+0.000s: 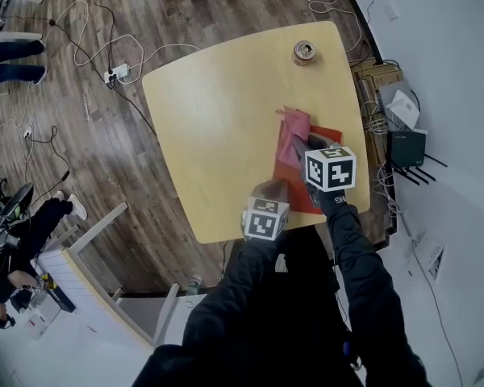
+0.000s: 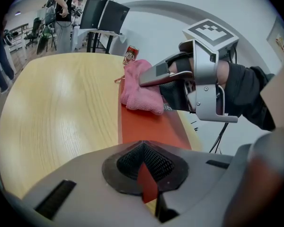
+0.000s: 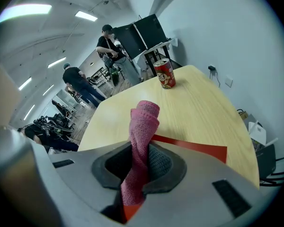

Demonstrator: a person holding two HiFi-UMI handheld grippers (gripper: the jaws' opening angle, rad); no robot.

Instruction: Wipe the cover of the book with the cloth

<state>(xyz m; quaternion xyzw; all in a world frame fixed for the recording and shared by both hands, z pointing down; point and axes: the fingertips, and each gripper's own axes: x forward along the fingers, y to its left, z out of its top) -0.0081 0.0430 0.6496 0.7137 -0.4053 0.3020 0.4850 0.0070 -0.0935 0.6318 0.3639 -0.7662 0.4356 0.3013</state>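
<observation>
Head view, book (image 1: pixel 327 133) half hidden under cloth (image 1: pixel 294 132)

One cloth (image 3: pixel 143 122) showing pink; book (image 2: pixel 146 129) showing plain orange-red; tabletop (image 1: pixel 218 119) showing pale yellow wood grain; can (image 3: pixel 164 74) showing red; floor (image 1: pixel 185 14) showing dark brown planks.

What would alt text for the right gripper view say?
A pink cloth is pinched in the right gripper, with a red book lying just beyond on a wooden table. A red can stands farther back.
</observation>
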